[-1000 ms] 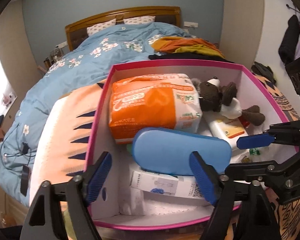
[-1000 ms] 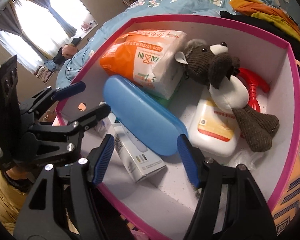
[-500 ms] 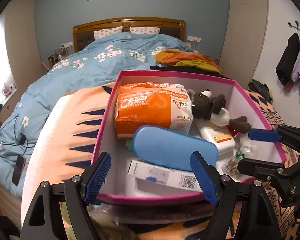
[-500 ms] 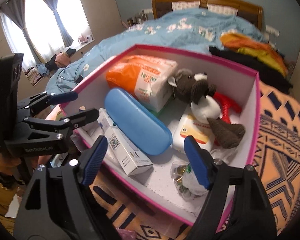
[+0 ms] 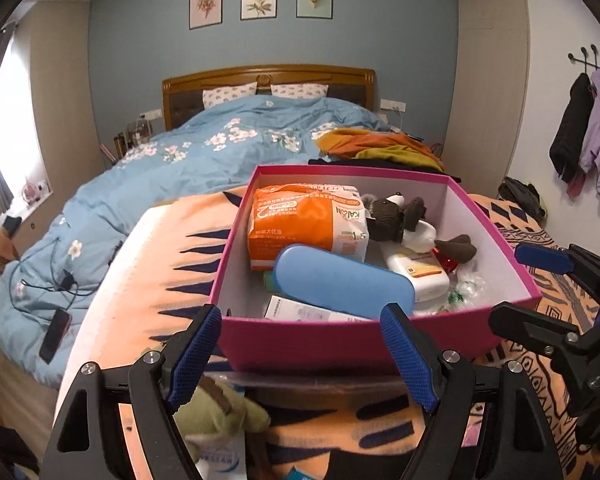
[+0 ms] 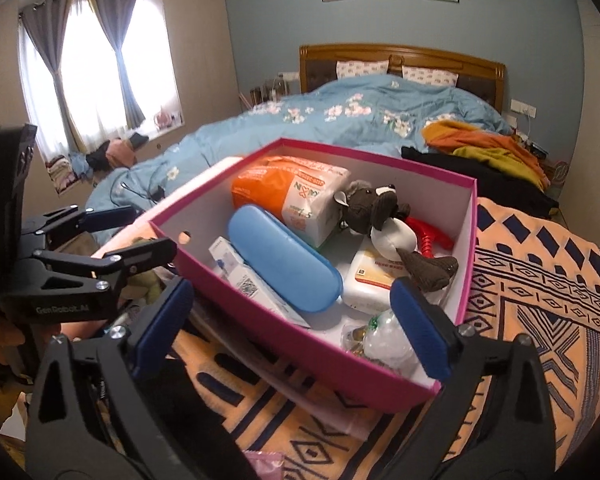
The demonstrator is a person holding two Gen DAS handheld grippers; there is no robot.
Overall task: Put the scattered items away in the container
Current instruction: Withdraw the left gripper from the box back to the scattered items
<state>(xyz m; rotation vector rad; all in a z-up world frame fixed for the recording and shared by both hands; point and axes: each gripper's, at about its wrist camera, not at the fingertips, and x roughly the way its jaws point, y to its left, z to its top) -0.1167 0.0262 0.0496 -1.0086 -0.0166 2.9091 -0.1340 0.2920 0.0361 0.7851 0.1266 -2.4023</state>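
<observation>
The pink-walled cardboard box mid-frame already holds most items, while both tongs, left and right, gape wide and empty, the right's jaws just opened, and a green plush toy waits lower left.

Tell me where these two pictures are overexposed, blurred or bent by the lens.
Right wrist view: the window is blown out white; the near blanket looks soft. Left wrist view: a white strip of window glares at the left edge; the walls bow and the corners go black.
</observation>
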